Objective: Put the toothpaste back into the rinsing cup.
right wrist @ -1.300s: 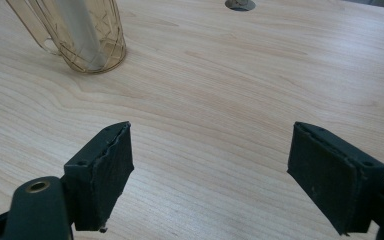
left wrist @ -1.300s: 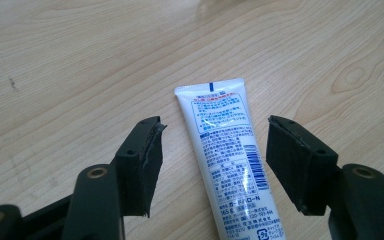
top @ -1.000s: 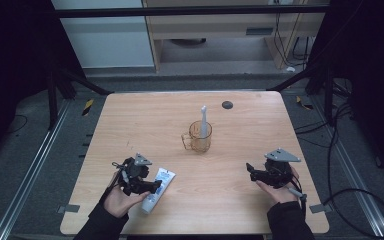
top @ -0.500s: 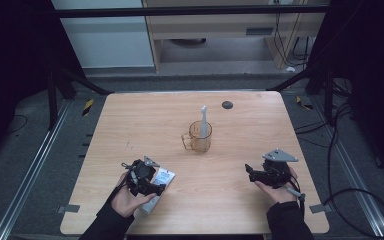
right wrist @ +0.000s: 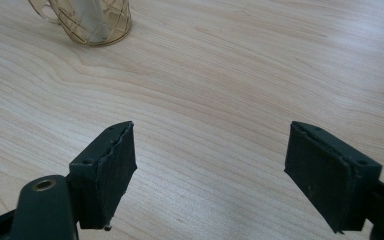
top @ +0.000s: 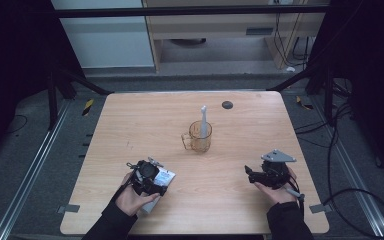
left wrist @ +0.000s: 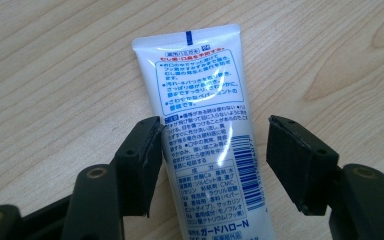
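A white toothpaste tube (left wrist: 200, 85) with blue and red print lies flat on the wooden table (top: 145, 125) near its front left. My left gripper (left wrist: 214, 150) hangs right over it, open. The tube runs between the two jaws; the left jaw stands at the tube's edge and the right jaw is a small gap off it. In the high view the left gripper (top: 154, 181) covers most of the tube (top: 166, 177). My right gripper (right wrist: 210, 165) is open over bare wood at the front right (top: 250, 175), with nothing between its jaws.
An amber see-through cup (top: 200, 140) with a handle stands mid-table, a white stick-like item (top: 203, 119) upright in it; the cup's base (right wrist: 92, 20) shows ahead of the right gripper. A small black disc (top: 227, 104) lies near the far edge.
My left gripper has shifted right and lower, from beside the tube to over it, so the tube now lies between its jaws. The right gripper has kept still.
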The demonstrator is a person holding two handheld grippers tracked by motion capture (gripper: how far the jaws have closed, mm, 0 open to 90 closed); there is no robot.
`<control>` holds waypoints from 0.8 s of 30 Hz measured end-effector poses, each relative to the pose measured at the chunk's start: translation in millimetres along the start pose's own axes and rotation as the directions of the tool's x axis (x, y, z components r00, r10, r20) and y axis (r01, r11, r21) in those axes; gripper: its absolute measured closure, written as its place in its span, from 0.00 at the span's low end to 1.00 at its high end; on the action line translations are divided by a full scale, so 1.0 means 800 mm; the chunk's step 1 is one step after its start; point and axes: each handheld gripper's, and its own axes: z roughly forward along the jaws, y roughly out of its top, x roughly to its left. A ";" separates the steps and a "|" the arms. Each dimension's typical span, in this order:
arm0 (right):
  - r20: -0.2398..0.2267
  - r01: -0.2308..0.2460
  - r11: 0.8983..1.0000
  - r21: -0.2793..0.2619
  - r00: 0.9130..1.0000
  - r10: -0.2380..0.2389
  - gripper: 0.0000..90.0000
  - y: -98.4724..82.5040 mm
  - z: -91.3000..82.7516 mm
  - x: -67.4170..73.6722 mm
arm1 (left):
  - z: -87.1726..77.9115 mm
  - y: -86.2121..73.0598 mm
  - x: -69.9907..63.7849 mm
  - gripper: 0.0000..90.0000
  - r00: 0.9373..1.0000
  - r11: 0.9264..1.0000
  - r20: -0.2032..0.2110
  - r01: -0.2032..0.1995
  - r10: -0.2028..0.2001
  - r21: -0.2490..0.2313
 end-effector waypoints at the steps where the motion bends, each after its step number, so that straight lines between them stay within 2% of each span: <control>1: 0.000 -0.004 1.000 0.000 1.000 0.004 0.22 0.000 0.000 0.000 | 0.001 0.000 0.001 0.43 1.000 1.000 0.002 0.002 -0.002 0.002; 2: 0.001 -0.003 1.000 0.001 1.000 0.003 0.23 0.001 0.000 0.000 | 0.002 0.001 0.002 0.43 1.000 1.000 0.002 -0.005 0.005 0.009; 19: -0.003 0.001 1.000 0.006 1.000 -0.001 0.23 0.001 0.002 0.001 | 0.015 0.002 0.009 0.41 0.999 0.998 0.026 0.040 -0.042 0.053; 24: -0.002 0.002 1.000 0.006 1.000 -0.002 0.23 0.001 0.002 0.001 | 0.015 0.002 0.008 0.42 0.999 0.997 0.015 0.045 -0.046 0.058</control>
